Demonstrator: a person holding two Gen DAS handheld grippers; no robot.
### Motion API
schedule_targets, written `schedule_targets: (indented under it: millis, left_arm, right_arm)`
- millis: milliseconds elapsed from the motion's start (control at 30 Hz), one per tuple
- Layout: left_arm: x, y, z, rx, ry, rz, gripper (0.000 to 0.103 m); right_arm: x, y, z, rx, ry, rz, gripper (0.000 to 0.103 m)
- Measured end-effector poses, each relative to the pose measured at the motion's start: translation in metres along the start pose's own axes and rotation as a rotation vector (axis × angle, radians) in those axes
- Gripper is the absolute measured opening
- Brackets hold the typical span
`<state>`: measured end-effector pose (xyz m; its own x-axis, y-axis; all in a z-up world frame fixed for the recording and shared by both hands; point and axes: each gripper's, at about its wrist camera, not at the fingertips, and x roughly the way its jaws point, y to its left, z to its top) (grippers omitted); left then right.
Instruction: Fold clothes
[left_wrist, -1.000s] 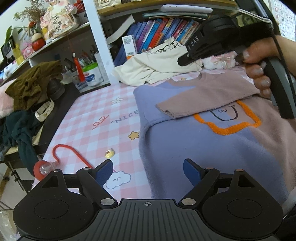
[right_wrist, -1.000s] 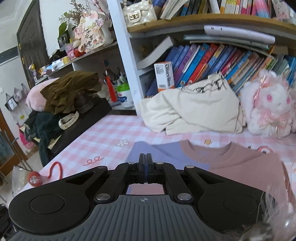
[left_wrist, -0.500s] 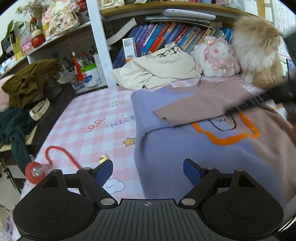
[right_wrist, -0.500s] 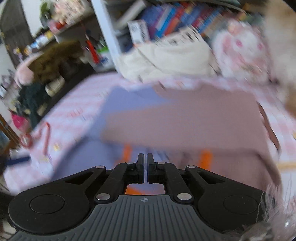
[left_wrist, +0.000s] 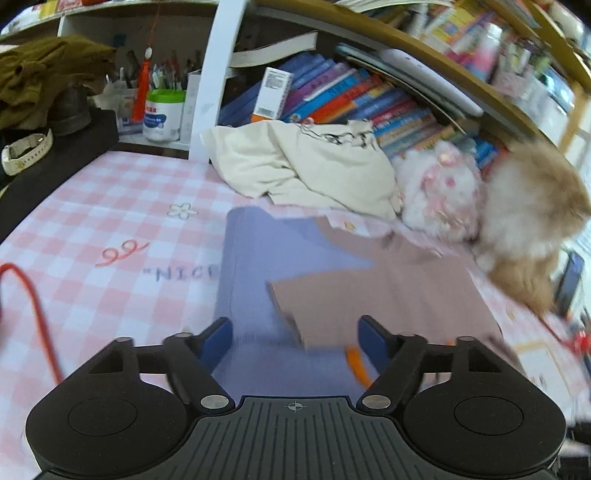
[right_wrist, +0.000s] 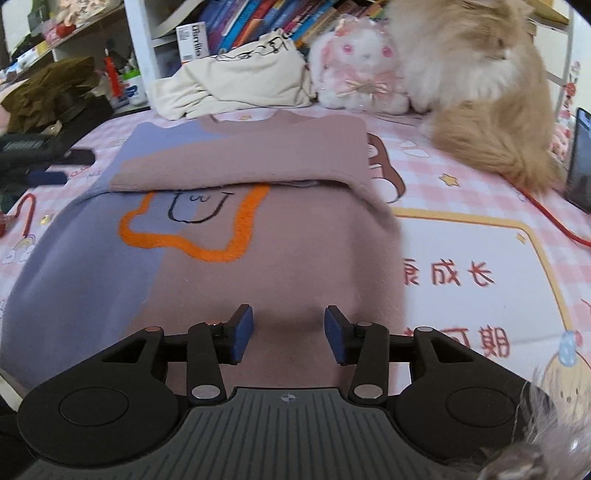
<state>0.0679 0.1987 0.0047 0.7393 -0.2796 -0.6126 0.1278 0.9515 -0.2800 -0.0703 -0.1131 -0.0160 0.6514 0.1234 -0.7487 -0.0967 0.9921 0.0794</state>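
On the checked cloth (right_wrist: 461, 155): one sweater (right_wrist: 280, 251), two plush toys (right_wrist: 360, 62).

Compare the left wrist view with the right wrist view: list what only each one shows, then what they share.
Only the left wrist view: the wristwatch on the dark ledge and the "NICE" lettering on the checked mat.

Only the right wrist view: the sweater's full orange-outlined patch, the mat's Chinese characters and the phone at the right edge.

Both: the purple-and-pink sweater with its pink sleeve folded across, the cream garment, the plush bunny and the fluffy cat.
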Motion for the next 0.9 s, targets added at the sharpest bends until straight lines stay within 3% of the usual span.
schedule_targets:
  millis: [167,300,467,533,600,867,900]
  left_arm:
    - [0.031,0.005,0.019,0.005,0.016,0.032,0.071]
    - [0.045,0.006,0.021,0.043,0.037,0.067,0.071]
    - [0.050,0.003,0.017,0.095,0.047,0.074,0.071]
    - [0.052,0.003,0.017,0.100,0.044,0.067,0.062]
    - [0.055,0.003,0.017,0.103,0.048,0.064,0.039]
    - [0.069,0.000,0.011,0.110,0.095,0.032,0.036]
    - [0.070,-0.001,0.010,0.116,0.091,0.029,0.031]
  right_arm:
    - [-0.007,-0.005,-0.004,-0.009,0.004,-0.052,0.042]
    - [-0.002,-0.010,-0.010,-0.009,0.065,-0.075,0.044]
    - [-0.002,-0.006,-0.012,-0.068,0.073,-0.087,0.046]
    - [-0.001,-0.008,-0.011,-0.056,0.077,-0.080,0.048]
    - [0.000,-0.010,-0.010,-0.044,0.081,-0.074,0.050]
    - [0.005,-0.010,-0.003,-0.042,0.103,-0.063,0.056]
    - [0.005,-0.010,-0.004,-0.042,0.102,-0.064,0.056]
